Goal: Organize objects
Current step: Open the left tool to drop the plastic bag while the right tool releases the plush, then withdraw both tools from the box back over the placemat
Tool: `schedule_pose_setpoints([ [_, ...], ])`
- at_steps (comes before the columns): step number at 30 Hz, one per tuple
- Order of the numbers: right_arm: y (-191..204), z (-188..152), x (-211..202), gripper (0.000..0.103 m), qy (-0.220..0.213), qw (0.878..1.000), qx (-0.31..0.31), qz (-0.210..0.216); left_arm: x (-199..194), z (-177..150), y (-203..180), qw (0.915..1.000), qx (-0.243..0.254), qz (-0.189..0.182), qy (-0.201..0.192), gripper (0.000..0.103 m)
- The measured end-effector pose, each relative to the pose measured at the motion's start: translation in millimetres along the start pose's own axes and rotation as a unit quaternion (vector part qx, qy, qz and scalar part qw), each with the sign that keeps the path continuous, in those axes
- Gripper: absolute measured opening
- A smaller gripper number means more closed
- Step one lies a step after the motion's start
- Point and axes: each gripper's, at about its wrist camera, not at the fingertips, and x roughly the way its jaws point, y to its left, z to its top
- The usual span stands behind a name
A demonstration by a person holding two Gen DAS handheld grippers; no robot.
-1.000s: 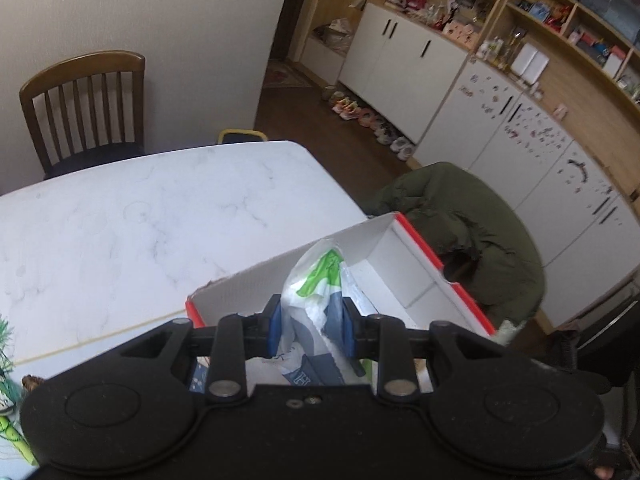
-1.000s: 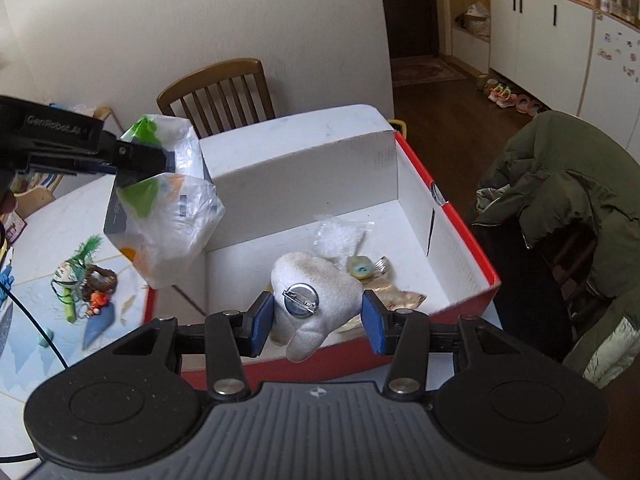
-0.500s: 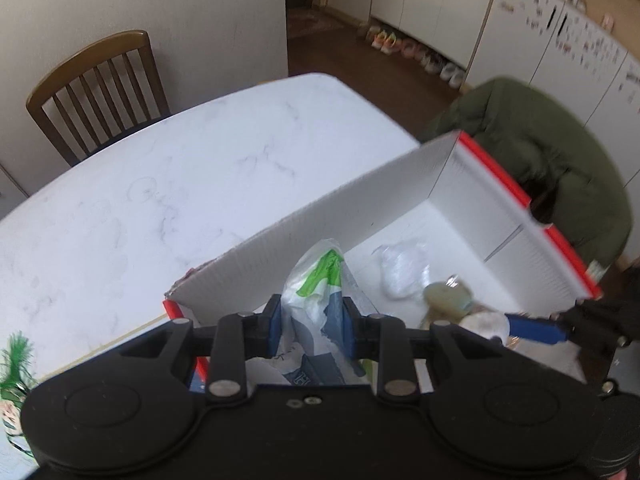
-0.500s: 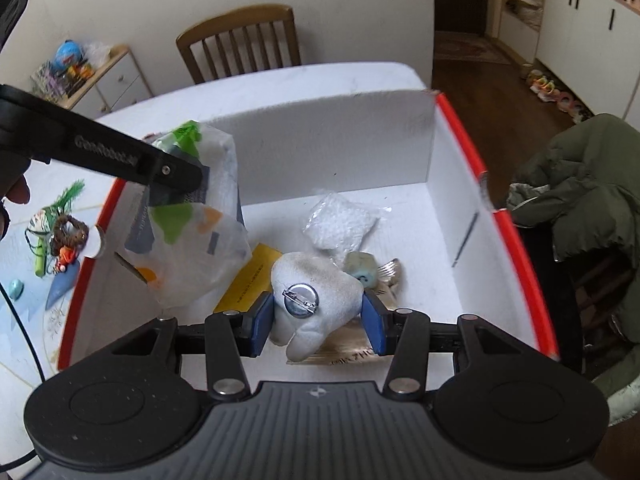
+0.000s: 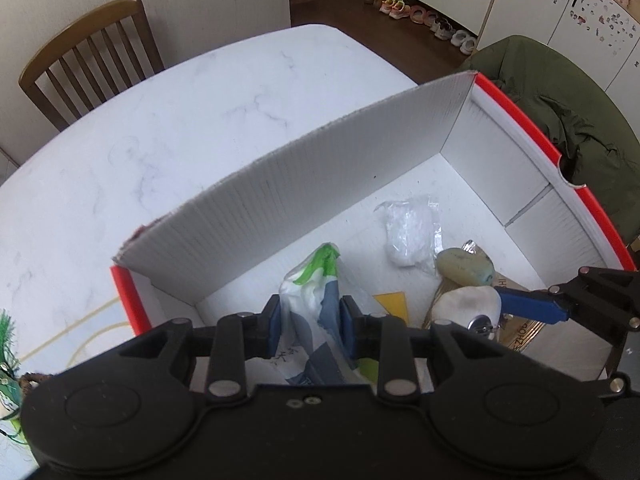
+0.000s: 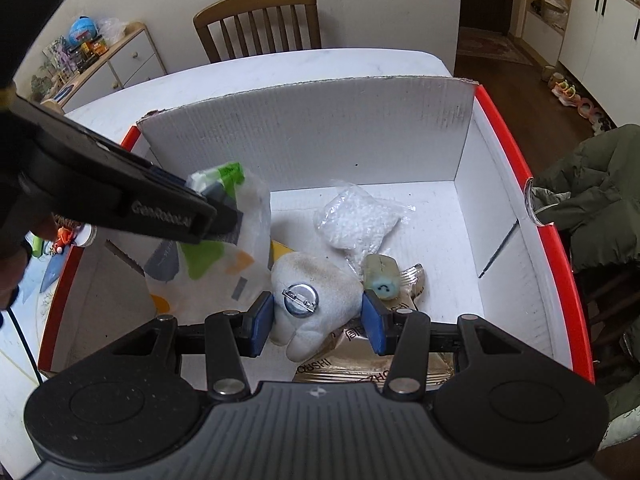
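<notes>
**Two soft loads hang over the red-rimmed box**

Nearest the right wrist camera, the right gripper is clenched on a white plush tooth, its blue pads pressing the toy's flanks; a round metal pin-back faces up. The toy looks light and squashy, so a grip across its wide body should keep it from slipping out. The left gripper pinches the gathered top of a printed plastic bag, which hangs limp over the box's left side. The thin film looks slick and liable to tear, so the bunched neck seems the best hold. Beneath both, the box already holds a gold packet, a pale green toy and a clear bag of white pellets. Beyond it lie the marble table and a wooden chair.
</notes>
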Motion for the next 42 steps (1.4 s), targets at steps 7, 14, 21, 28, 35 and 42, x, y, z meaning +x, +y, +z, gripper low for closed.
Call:
schedule_pose_setpoints([
  [7, -4, 3, -1, 0.049, 0.001, 1.000, 0.001, 0.000, 11, -2, 1, 0.9998, -0.009, -0.009, 0.012, 0.032],
  [14, -9, 2, -7, 0.053, -0.003, 1.000, 0.015, 0.003, 17, -5, 1, 0.9995, -0.018, -0.018, 0.018, 0.046],
  [21, -12, 0, -20, 0.066, -0.015, 1.000, 0.023, 0.003, 9, -10, -3, 0.9994, -0.009, -0.031, 0.008, 0.062],
  [28, -10, -6, -41, 0.066, -0.030, 0.999, 0.026, -0.001, -12, -21, -8, 0.9990, -0.001, -0.042, -0.012, 0.073],
  [35, -3, -13, -68, 0.071, -0.050, 0.998, 0.030, -0.006, -41, -34, -2, 0.9969, -0.007, -0.066, -0.043, 0.082],
  [42, 17, -19, -92, 0.076, -0.070, 0.997, 0.027, -0.006, -76, -54, 8, 0.9933, -0.005, -0.083, -0.080, 0.084],
])
